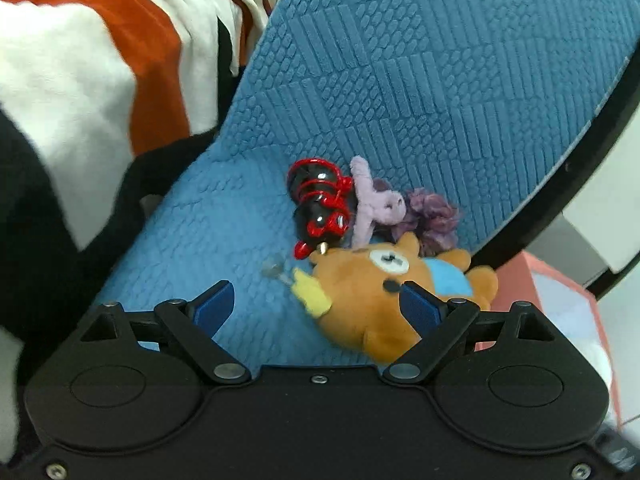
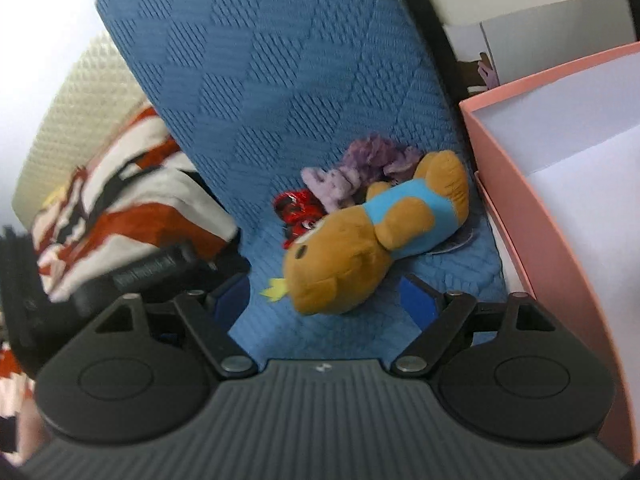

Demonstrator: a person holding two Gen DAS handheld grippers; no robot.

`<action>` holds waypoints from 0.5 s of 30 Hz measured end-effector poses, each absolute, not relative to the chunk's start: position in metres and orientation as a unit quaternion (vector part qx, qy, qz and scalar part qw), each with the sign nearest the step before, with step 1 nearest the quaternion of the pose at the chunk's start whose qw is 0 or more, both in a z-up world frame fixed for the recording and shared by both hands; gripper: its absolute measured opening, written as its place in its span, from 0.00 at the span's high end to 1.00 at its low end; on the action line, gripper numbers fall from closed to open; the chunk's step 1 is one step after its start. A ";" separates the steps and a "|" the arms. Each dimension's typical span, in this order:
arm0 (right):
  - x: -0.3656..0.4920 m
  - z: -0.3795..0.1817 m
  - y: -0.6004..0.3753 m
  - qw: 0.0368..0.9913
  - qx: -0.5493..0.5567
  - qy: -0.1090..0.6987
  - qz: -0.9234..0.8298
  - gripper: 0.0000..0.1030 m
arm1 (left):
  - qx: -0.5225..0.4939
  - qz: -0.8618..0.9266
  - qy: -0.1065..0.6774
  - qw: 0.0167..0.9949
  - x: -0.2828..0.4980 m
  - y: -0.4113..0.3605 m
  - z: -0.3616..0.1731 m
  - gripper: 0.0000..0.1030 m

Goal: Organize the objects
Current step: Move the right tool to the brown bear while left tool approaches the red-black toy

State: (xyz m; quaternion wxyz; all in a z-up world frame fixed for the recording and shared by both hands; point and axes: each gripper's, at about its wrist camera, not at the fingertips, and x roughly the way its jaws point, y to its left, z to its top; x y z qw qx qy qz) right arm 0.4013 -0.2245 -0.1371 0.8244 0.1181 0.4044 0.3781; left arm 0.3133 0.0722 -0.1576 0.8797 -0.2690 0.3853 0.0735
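A brown plush bear in a blue shirt (image 1: 372,292) lies on the blue textured seat (image 1: 240,232); it also shows in the right wrist view (image 2: 360,240). Behind it lie a black and red toy (image 1: 320,204), a lilac plush (image 1: 372,204) and a purple scrunchie (image 1: 432,216). These show in the right wrist view too: the black and red toy (image 2: 298,210), the lilac plush (image 2: 328,186) and the purple scrunchie (image 2: 372,152). My left gripper (image 1: 316,304) is open, its right finger against the bear's head. My right gripper (image 2: 326,300) is open just in front of the bear's head.
A pink box with white inside (image 2: 560,168) stands open to the right of the seat; its corner shows in the left wrist view (image 1: 560,292). A red, white and black cloth (image 1: 100,80) lies to the left. The seat's blue backrest (image 2: 280,60) rises behind the toys.
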 end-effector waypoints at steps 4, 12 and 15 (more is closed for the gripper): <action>0.418 -0.156 -0.206 0.820 0.096 0.417 0.381 0.19 | -0.281 0.060 0.398 0.871 0.348 0.082 -0.167 0.14; 0.451 -0.180 -0.182 0.800 0.075 0.451 0.389 0.18 | -0.285 0.061 0.461 0.838 0.421 0.095 -0.200 0.14; 0.460 -0.183 -0.176 0.790 0.082 0.467 0.389 0.18 | -0.295 0.066 0.480 0.824 0.435 0.096 -0.214 0.14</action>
